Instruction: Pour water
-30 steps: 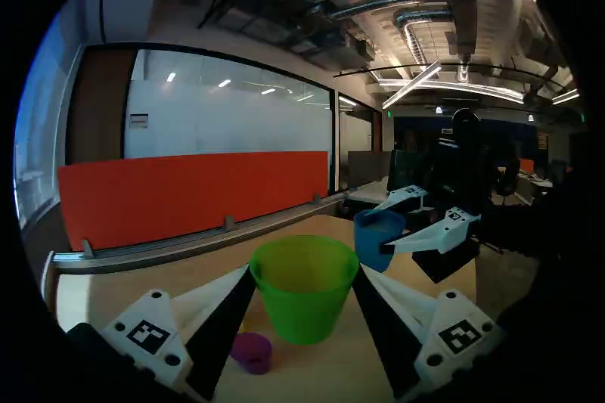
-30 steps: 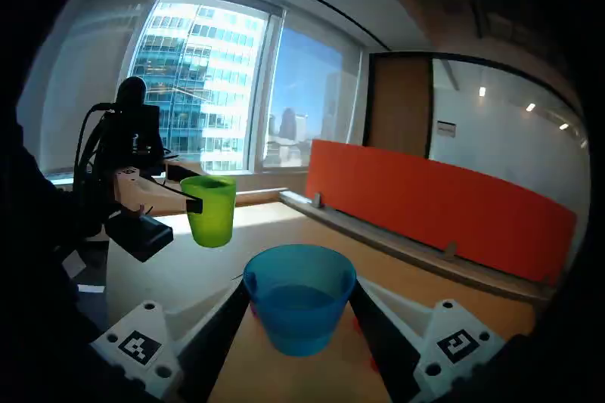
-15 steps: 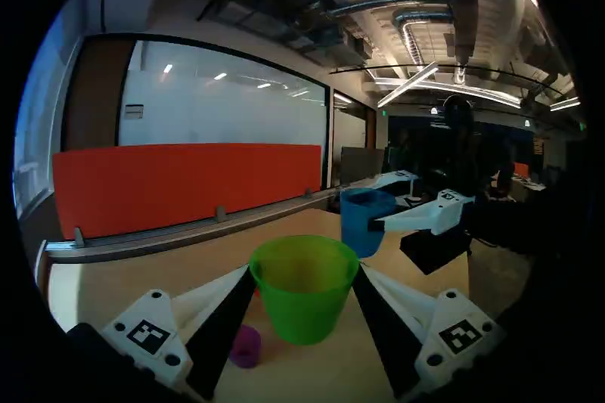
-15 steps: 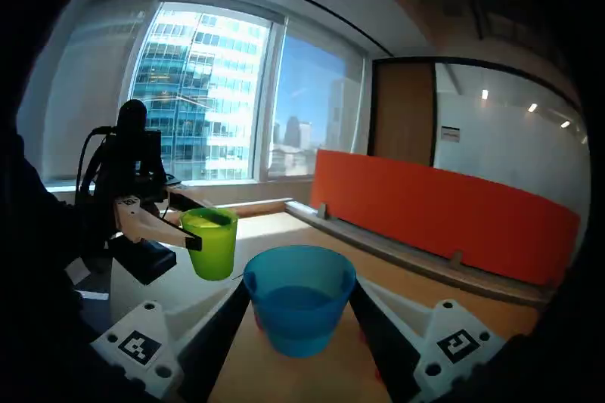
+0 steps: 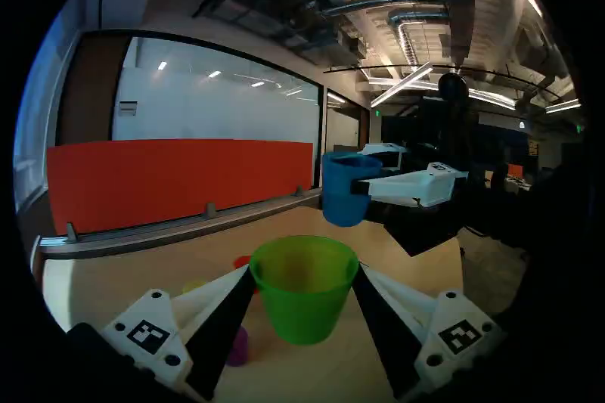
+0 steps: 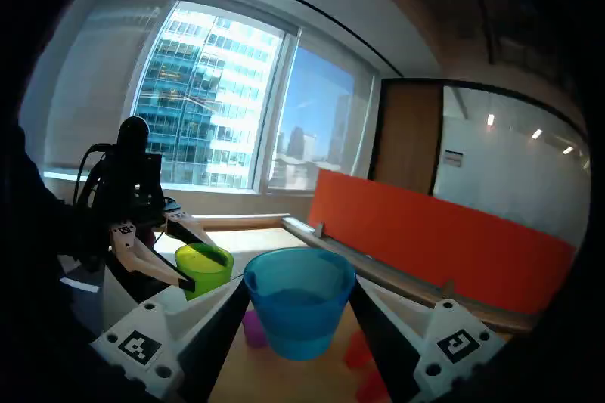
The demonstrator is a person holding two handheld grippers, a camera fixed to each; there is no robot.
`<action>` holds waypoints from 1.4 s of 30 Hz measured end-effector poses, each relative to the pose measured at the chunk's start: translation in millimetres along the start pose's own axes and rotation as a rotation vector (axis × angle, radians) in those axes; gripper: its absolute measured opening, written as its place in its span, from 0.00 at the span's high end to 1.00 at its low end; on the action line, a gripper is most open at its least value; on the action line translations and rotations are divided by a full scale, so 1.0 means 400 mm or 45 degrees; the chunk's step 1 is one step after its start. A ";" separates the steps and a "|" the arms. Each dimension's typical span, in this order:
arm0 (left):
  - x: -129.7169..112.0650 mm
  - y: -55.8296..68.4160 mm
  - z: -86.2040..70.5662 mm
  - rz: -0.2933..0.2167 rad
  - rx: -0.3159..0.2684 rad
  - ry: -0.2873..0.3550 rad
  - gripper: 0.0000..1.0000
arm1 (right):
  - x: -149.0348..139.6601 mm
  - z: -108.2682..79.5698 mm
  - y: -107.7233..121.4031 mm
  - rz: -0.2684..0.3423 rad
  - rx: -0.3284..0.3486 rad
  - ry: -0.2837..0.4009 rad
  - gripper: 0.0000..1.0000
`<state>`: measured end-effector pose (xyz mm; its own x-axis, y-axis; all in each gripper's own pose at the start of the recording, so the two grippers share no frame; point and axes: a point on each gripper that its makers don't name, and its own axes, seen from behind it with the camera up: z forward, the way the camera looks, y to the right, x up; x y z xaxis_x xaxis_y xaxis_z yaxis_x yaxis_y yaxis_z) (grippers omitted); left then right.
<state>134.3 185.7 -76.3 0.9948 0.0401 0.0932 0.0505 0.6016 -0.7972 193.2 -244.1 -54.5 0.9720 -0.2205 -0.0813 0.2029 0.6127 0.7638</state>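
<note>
Two hand-held grippers are facing each other above a wooden desk (image 5: 408, 252). The right gripper (image 6: 299, 297) is clenching a blue plastic cup (image 6: 299, 312), both fingers pressing on its sides, with water (image 6: 299, 297) lying level partway up inside. The left gripper (image 5: 302, 282) is gripping a green plastic cup (image 5: 302, 305) the same way, upright and looking empty.

Over the last second the blue cup has been rising. In the left gripper view it has climbed from about rim height with the green cup to clearly above it, and drawn closer. In the right gripper view the green cup has dropped from above the blue rim to below it, just beside. This is probably setting up the pour, with the source cup above the receiving cup. No tilting is showing, and no water is leaving. A small purple cup (image 6: 253, 327) is standing on the desk below the held cups.
</note>
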 end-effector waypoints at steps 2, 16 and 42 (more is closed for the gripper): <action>-0.003 0.006 0.003 -0.003 -0.008 0.001 0.12 | 0.014 0.003 0.005 -0.033 -0.002 0.004 0.09; -0.008 0.054 0.023 0.047 -0.067 0.003 0.12 | 0.086 0.020 0.020 -0.233 0.000 0.036 0.09; 0.007 0.102 0.058 0.073 -0.134 0.013 0.12 | 0.158 0.054 0.043 -0.689 -0.030 0.032 0.09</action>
<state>136.9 229.0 -94.6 0.9972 0.0633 0.0401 0.0020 0.5115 -0.8593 255.6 -264.0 -32.7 0.7301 -0.4913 -0.4749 0.6779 0.4334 0.5939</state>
